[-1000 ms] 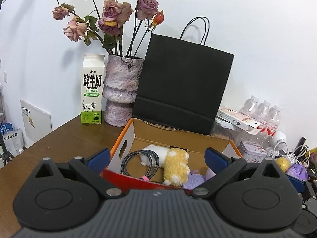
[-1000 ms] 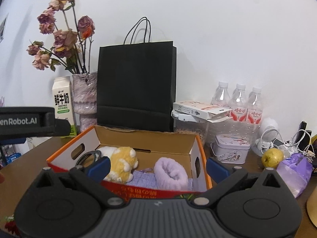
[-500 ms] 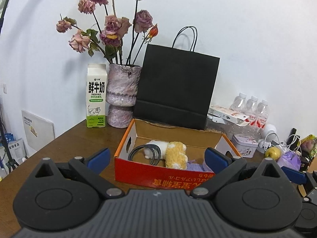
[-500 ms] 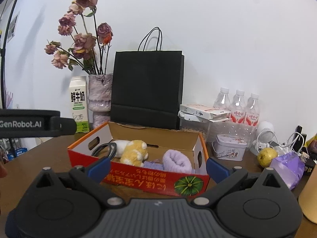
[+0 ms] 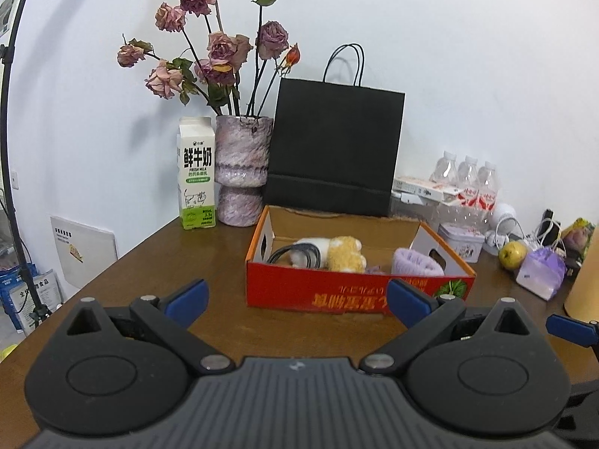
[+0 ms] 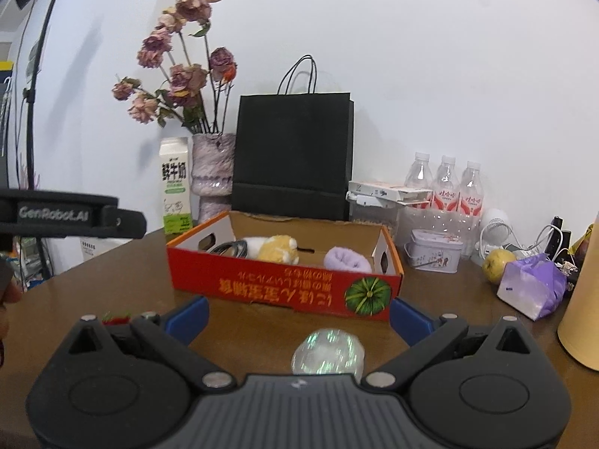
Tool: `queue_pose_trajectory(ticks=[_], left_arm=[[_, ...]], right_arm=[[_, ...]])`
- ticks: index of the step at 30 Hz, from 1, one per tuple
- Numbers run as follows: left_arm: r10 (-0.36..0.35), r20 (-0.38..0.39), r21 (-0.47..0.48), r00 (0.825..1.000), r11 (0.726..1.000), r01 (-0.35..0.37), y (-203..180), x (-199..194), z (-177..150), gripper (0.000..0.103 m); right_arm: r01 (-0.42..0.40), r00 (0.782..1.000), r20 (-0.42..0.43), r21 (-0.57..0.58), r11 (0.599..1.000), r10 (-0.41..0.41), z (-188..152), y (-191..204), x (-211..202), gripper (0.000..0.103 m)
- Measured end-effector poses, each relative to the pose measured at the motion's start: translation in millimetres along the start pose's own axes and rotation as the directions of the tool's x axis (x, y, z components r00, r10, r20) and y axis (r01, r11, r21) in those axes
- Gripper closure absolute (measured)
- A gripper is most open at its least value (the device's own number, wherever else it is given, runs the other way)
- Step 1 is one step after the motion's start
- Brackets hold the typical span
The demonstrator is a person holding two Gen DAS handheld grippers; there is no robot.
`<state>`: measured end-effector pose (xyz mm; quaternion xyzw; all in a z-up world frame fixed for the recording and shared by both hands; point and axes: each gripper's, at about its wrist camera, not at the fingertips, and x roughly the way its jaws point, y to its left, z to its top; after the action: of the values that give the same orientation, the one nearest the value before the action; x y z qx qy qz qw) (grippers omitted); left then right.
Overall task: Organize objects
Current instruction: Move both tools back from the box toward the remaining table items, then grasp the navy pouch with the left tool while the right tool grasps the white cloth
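Note:
A red cardboard box sits on the brown table, holding a coiled black cable, a yellow-and-white plush toy and a rolled lilac cloth. My left gripper is open and empty, short of the box's front wall. My right gripper is open too. A shiny iridescent ball lies on the table between its fingers, untouched. A small red item lies by the right gripper's left finger.
Behind the box stand a milk carton, a vase of dried roses, a black paper bag, water bottles, a tin, a yellow fruit, a purple packet and a tan cylinder at far right.
Both grippers have drawn back from the box, which now looks smaller and farther away. The iridescent ball has come into the right wrist view. Both stay open.

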<state>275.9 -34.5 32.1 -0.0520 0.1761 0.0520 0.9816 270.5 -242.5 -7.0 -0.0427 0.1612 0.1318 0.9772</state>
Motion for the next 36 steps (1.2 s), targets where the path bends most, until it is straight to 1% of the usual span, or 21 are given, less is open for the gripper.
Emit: queue_pose_trajectory(ticks=[9, 16, 21, 31, 36], left_arm=[[-0.01, -0.029, 0.054, 1.0, 0.998, 0.012, 7.7, -16.1, -21.6, 0.0], [-0.008, -0.063, 0.08, 0.998, 0.997, 0.013, 18.6, -24.0, -36.5, 0.0], [0.003, -0.103, 0.096, 0.995, 0.995, 0.007, 27.7, -26.1, -50.8, 0.0], [-0.016, -0.183, 0.096, 0.983, 0.995, 0.034, 48.0, -30.4, -73.3, 0.0], [-0.02, -0.218, 0.089, 0.976, 0.995, 0.04, 59.8, -29.8, -77.5, 0.0]], right_arm=[[-0.011, 0.999, -0.035, -0.027, 1.0, 0.01, -33.1, 11.7, -29.2, 0.0], [-0.033, 0.996, -0.081, -0.025, 0.999, 0.031, -52.0, 16.3, -39.3, 0.0], [-0.05, 0.992, -0.117, 0.011, 0.999, 0.051, -62.3, 14.3, -38.8, 0.0], [-0.069, 0.982, -0.176, 0.006, 0.998, 0.069, -71.2, 18.6, -36.7, 0.0], [-0.083, 0.966, -0.243, 0.015, 0.996, 0.084, -72.5, 17.9, -26.3, 0.0]])
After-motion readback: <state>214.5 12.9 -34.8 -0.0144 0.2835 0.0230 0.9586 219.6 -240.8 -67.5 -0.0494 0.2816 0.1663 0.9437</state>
